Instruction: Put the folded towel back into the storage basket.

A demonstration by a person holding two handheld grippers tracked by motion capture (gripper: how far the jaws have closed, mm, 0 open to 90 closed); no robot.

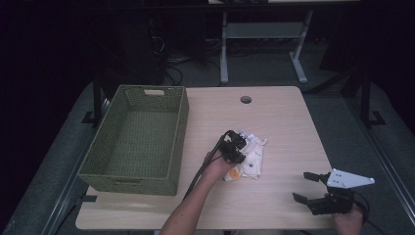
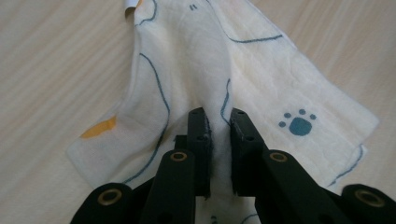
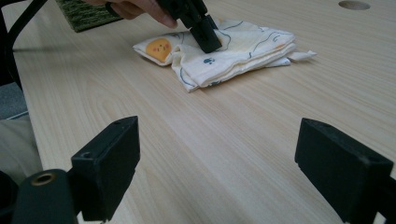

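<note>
Cloth (image 2: 261, 70) pinched at a raised fold by left gripper (image 2: 218, 122) fingers; right gripper (image 1: 308, 187) spread, idle. Next, probably: lift toward basket (image 1: 177, 142).

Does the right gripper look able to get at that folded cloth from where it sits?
Probably yes. The right gripper is open, and bare table lies between it and the cloth, though the left gripper already pinches a fold.
</note>
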